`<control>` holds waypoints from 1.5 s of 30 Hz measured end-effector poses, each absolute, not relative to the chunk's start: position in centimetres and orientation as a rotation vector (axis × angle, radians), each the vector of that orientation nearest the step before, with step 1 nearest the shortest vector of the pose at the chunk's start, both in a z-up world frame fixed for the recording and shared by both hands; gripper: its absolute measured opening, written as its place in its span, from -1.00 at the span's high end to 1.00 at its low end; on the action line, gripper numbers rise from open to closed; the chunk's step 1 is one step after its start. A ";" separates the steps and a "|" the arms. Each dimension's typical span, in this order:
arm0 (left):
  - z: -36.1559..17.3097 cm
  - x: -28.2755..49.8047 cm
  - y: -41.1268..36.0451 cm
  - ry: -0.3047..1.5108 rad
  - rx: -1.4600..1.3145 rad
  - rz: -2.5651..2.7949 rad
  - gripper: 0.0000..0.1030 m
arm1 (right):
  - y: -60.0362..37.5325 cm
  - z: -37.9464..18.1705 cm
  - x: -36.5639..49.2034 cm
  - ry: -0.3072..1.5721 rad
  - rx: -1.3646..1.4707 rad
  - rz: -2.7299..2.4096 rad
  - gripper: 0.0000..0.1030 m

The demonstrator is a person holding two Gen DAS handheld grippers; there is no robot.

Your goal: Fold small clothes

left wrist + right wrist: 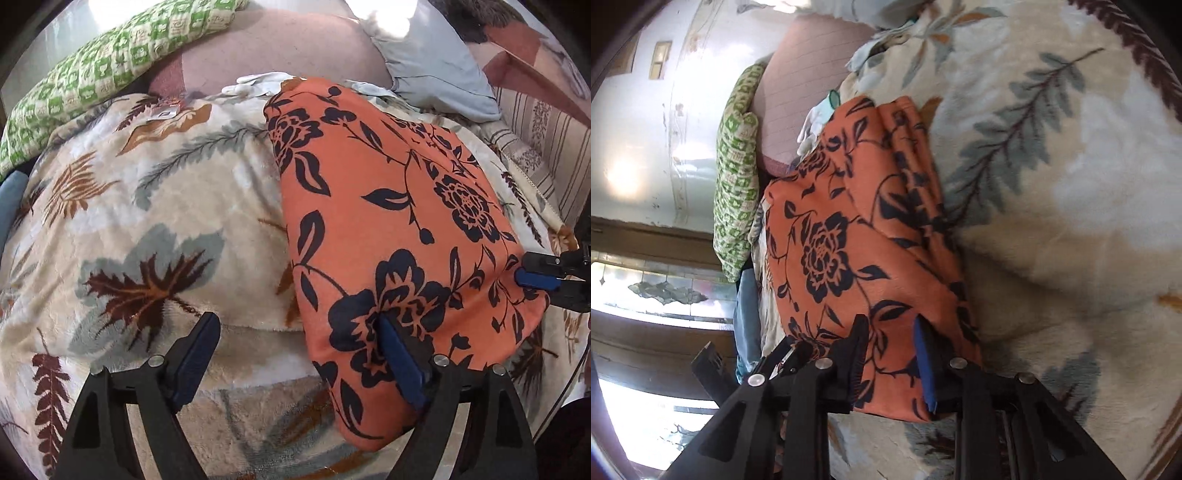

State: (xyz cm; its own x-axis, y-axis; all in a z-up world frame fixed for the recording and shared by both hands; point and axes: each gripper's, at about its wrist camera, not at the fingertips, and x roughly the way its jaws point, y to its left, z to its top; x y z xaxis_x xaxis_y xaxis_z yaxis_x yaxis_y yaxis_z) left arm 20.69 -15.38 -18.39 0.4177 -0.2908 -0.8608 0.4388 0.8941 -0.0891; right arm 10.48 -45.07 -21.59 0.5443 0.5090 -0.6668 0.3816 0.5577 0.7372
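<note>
As far as I can tell, this one's somewhere in the middle of the fold. The orange floral garment (399, 236) lies on the leaf-print blanket (155, 206) as a long, fairly narrow strip, looks doubled over lengthwise already, with one tidy long edge. So my guess: the lengthwise fold is done, and folding it across into a small packet is what's left, plus putting it somewhere.

Left gripper (295, 347) stands wide. One blue pad rests on the near end of the cloth, the other is out over bare blanket, so it grips nothing. Right gripper (892, 328) is narrow, jaws either side of the garment's end; looks like a pinch on the fabric, though I can't see the pads actually pressing.

View differences: the left wrist camera shows the full strip, the pale blue pillow (436, 66) behind it, and the right gripper's tips at the far corner. The right wrist camera shows the gathered, wrinkly far end, the green checked pillow (737, 177), and a window (646, 288) off to the side.
</note>
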 end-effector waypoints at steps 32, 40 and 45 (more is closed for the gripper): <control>-18.2 19.6 -14.4 1.153 0.050 -0.541 -0.65 | -41.0 -19.2 12.3 1.062 0.654 -0.100 0.60; -16.1 20.1 -14.2 1.094 0.059 -0.534 -0.65 | -36.3 -13.2 15.3 0.997 0.554 0.089 0.52; -19.1 20.1 -14.6 1.174 0.073 -0.539 -0.65 | -31.4 -14.0 22.9 1.116 0.434 0.167 0.52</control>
State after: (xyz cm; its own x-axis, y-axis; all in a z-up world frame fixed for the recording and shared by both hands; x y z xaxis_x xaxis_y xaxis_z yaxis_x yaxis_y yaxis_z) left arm 20.10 -14.60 -19.07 0.2756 -0.3635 -0.8899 0.4383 0.8714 -0.2202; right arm 22.95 -31.38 -13.96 0.4373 0.3430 -0.8313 0.0849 0.9046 0.4178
